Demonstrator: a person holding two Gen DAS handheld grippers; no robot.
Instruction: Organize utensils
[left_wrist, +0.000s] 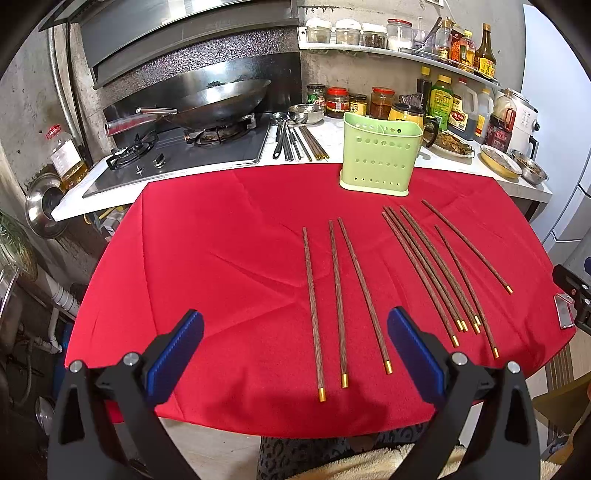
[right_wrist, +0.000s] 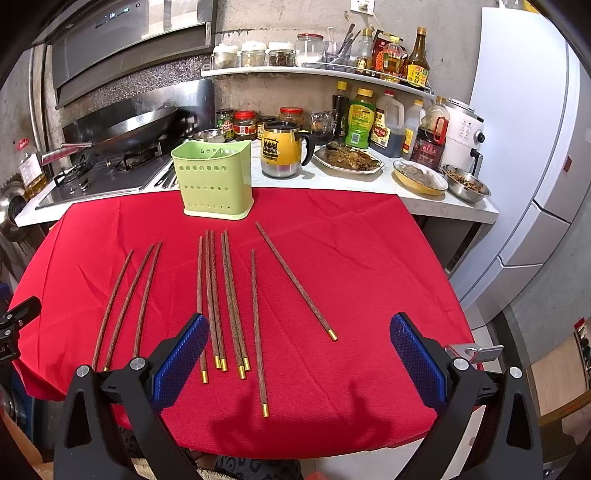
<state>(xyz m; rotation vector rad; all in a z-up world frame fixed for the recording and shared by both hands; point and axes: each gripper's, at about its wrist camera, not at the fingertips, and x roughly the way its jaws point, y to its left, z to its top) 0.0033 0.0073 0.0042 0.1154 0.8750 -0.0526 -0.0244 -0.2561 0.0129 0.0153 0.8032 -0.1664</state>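
Hovering: left hand-held gripper (left_wrist: 295, 345) released | right hand-held gripper (right_wrist: 299, 349) released (empty) | chopsticks (left_wrist: 313, 314) on cloth (left_wrist: 221, 258)

Nine gold-tipped wooden chopsticks (right_wrist: 225, 299) lie flat on the red cloth, three off to one side, and the green perforated holder (right_wrist: 214, 179) stands upright behind them

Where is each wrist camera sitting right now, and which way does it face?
Left wrist: low at the near edge of the red cloth, facing the stove; its own open left tongs frame three separate chopsticks, and the right tongs' body shows at the right edge.
Right wrist: same near edge, further right, facing the counter; its open right tongs frame the larger chopstick group.
Shared: green utensil holder, all the chopsticks, the cloth, wok.
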